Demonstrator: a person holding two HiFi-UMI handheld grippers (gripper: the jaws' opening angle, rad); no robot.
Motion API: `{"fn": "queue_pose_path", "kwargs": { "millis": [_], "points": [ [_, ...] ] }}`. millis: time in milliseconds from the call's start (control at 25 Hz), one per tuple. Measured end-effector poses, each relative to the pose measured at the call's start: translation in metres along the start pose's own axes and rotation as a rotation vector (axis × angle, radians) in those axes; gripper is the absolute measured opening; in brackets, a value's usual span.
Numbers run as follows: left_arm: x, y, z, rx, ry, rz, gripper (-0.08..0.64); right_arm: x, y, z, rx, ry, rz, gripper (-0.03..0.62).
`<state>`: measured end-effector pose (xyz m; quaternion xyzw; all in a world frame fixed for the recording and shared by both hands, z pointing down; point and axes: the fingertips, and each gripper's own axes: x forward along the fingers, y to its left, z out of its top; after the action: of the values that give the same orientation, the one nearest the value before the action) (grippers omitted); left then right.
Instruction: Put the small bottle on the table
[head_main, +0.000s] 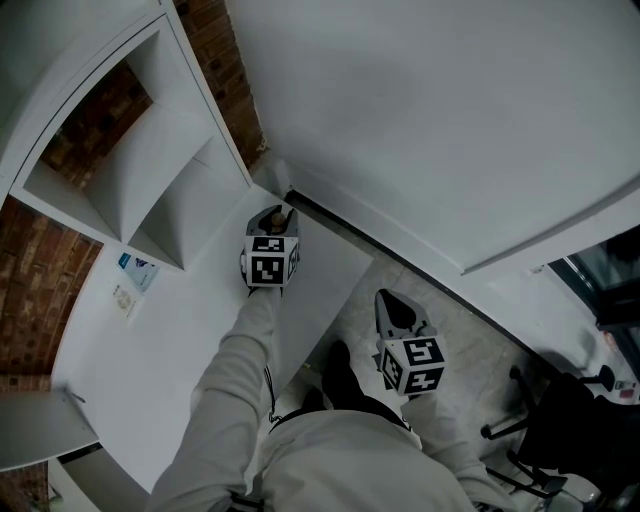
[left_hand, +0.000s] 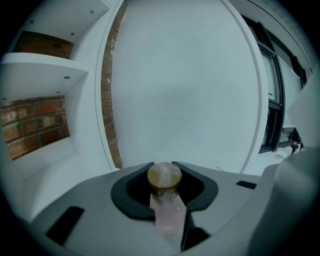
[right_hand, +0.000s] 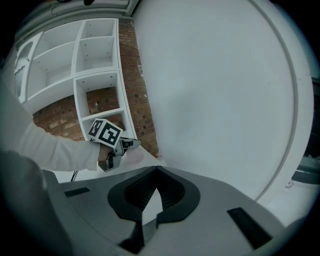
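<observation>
A small bottle (left_hand: 164, 176), with a brown round cap and a pale pinkish body, sits between the jaws of my left gripper (left_hand: 162, 164), which is shut on it. In the head view the left gripper (head_main: 276, 216) hovers over the far corner of the white table (head_main: 170, 350), and the bottle's cap (head_main: 289, 214) peeks out at its tip. The right gripper view shows the left gripper (right_hand: 129, 145) with the pinkish bottle (right_hand: 135, 155) just above the table. My right gripper (head_main: 397, 303) hangs off the table's right side over the floor; its jaws (right_hand: 156, 168) are shut and hold nothing.
A white shelf unit (head_main: 140, 180) with open compartments stands on the table's far left against a brick wall (head_main: 30, 270). A small printed card (head_main: 134, 282) lies on the table. A large white wall panel (head_main: 430, 110) rises just beyond. A dark office chair (head_main: 565, 425) stands at lower right.
</observation>
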<state>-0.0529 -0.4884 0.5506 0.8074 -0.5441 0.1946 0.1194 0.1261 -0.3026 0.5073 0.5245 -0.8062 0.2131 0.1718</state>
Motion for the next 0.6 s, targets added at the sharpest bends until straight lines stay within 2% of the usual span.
{"fn": "queue_pose_path", "kwargs": {
  "millis": [360,600],
  "points": [
    [0.0020,-0.0009,-0.0002,-0.011,0.006,0.001,0.121,0.0025,-0.0001,-0.0026,0.006,0.009,0.014,0.028],
    [-0.0030,0.0038,-0.0009,-0.041,0.010,0.023,0.170,-0.0002,0.0001,-0.0042,0.008,0.009,0.014,0.028]
  ]
}}
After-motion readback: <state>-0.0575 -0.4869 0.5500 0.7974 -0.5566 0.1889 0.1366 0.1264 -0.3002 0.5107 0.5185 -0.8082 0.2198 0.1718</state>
